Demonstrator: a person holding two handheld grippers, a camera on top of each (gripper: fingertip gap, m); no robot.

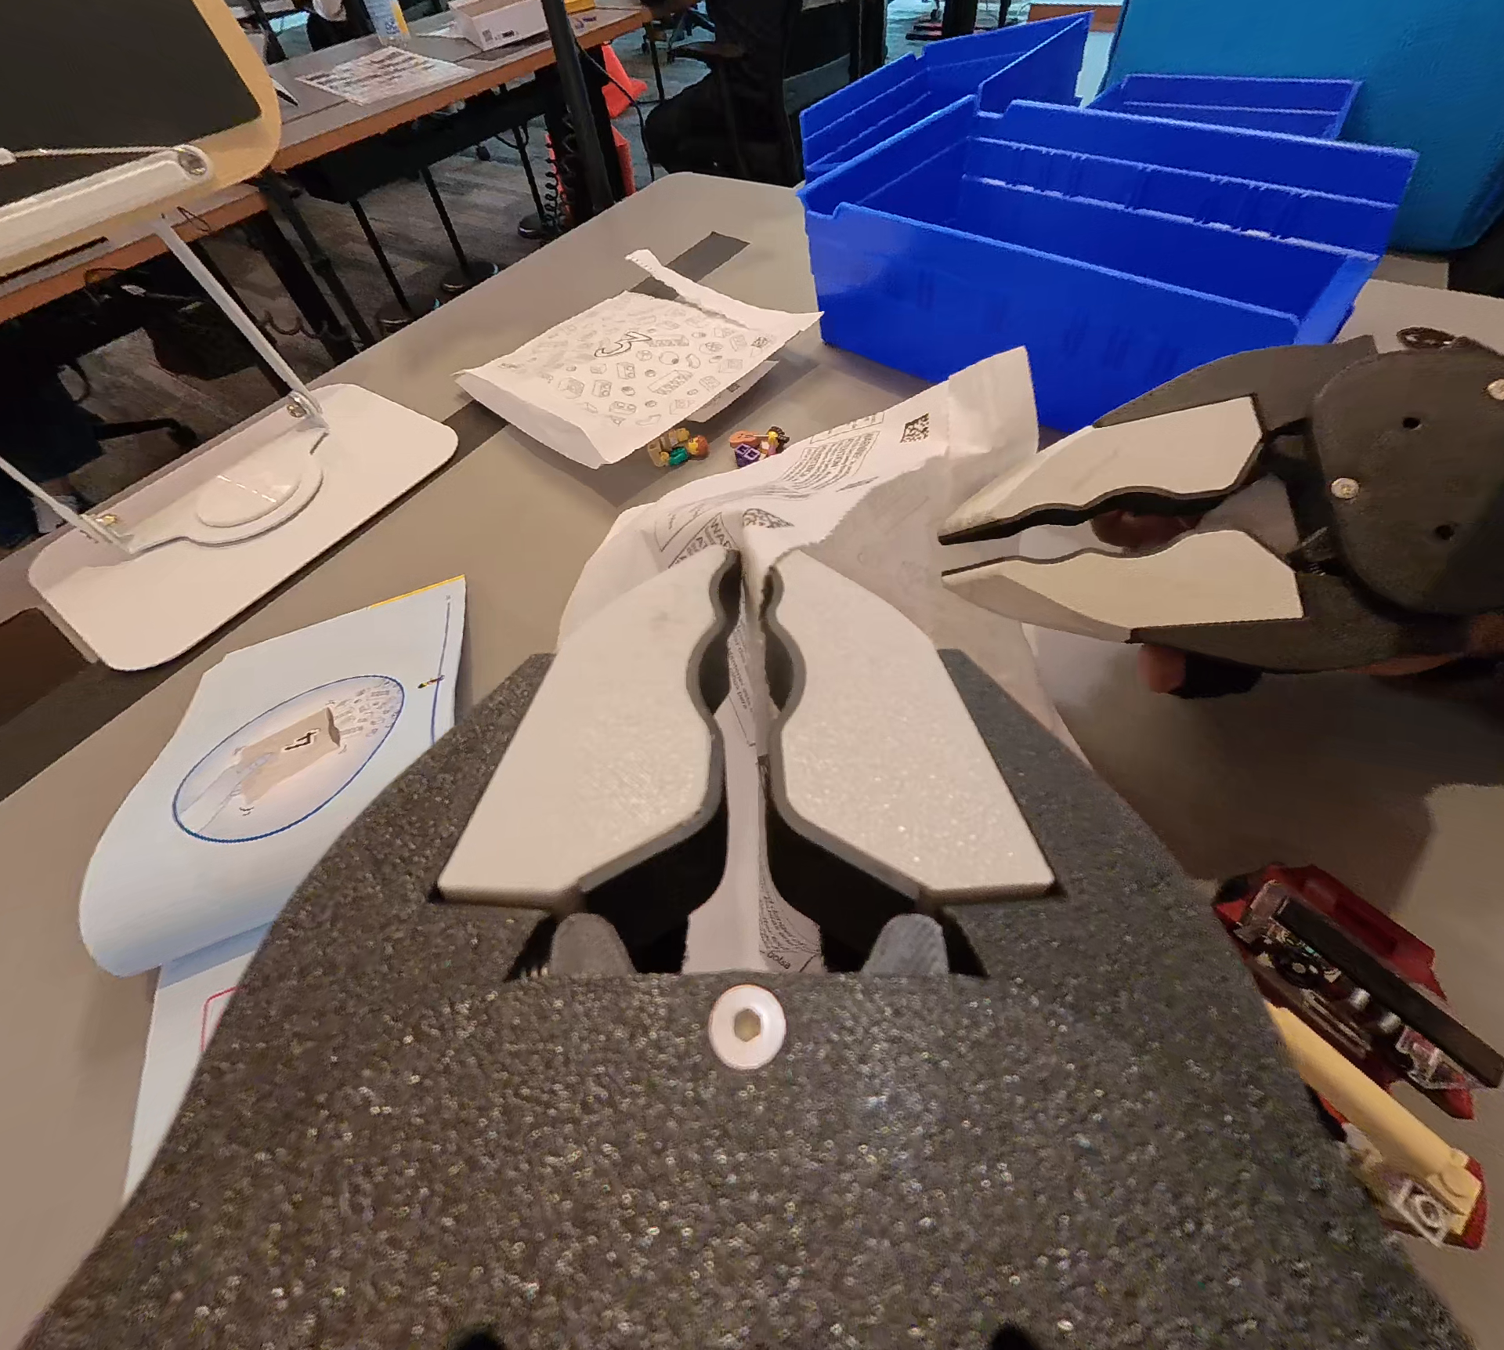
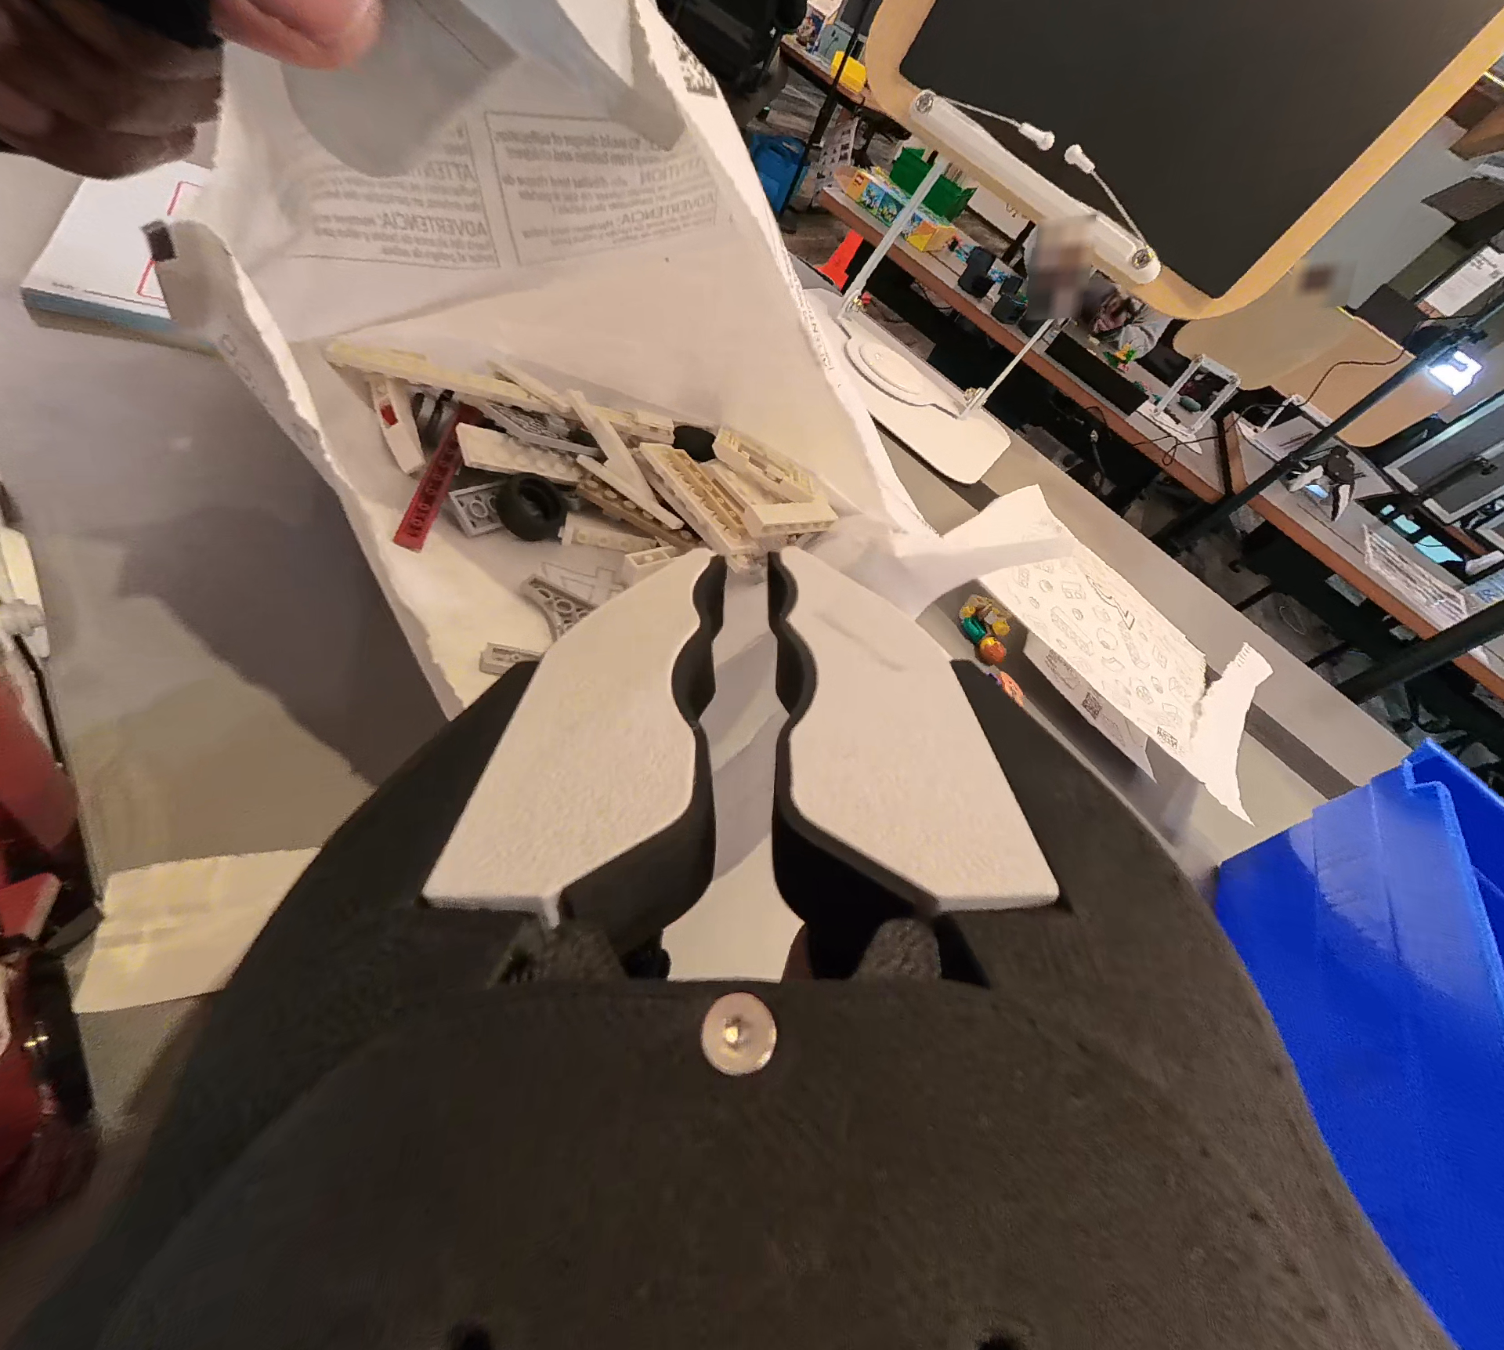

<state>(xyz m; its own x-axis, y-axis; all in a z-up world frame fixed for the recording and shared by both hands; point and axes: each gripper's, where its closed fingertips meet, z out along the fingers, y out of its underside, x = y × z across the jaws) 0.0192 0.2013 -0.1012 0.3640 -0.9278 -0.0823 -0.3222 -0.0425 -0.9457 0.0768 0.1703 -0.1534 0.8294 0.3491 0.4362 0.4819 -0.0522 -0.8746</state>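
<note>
Left gripper (image 1: 753, 562) is clamped on the torn white paper bag (image 1: 854, 489); its two fingers are closed with the paper pinched between them, and the sheet runs on down the slot between the pads; seen from the right wrist, that same gripper holds the bag's printed flap up at the top of the frame, with a hand (image 2: 285, 8) behind it; under the lifted flap the bag gapes open on the grey table (image 1: 488, 537), and a heap of toy bricks (image 2: 618, 464) lies inside, mostly cream and white plates with a red bar, a few grey pieces and a black tyre. Right gripper (image 2: 745, 562) comes in low at the bag's mouth; its jaws stand a narrow slit apart and nothing is gripped between them; the fingertips sit just at the near edge of the brick heap, beside a cream plate, though whether they touch it I cannot tell. Around them: a second paper bag (image 1: 635, 367) with drawings lies flat farther back; small toy figures (image 1: 679, 450) are just beside it; blue bins (image 1: 1099, 253) stand behind on the right; an open booklet (image 1: 285, 741) lies to the left, near a white stand base (image 1: 244, 497); a partly built red model (image 1: 1343, 985) sits at the near right edge.
</note>
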